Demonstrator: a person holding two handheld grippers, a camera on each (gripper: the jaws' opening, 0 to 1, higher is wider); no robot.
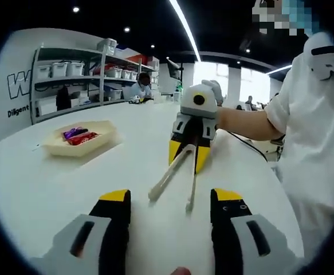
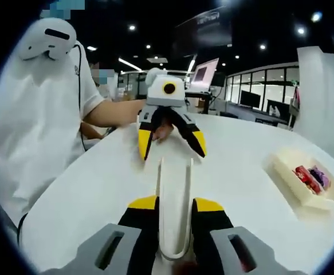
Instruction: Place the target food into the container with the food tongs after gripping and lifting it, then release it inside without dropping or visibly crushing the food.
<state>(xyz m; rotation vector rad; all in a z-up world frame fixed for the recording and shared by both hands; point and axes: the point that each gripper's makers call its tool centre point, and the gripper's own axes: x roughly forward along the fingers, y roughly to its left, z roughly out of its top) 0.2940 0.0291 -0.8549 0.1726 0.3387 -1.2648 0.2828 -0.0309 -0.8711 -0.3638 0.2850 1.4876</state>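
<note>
Gripping cream food tongs (image 2: 174,209) by the looped end: right claw (image 2: 175,201), jaws narrow, above white worktop (image 2: 86,189). Gaping wide, holding nothing: left claw (image 1: 171,197). Resting well apart on worktop: cream container (image 2: 304,184) with wrapped red and purple food (image 2: 311,175) inside.

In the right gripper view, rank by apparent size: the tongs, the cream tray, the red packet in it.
1. Tongs, largest, though closest to the camera, held between the right gripper jaws.
2. Cream tray.
3. Red packet, smallest.
</note>
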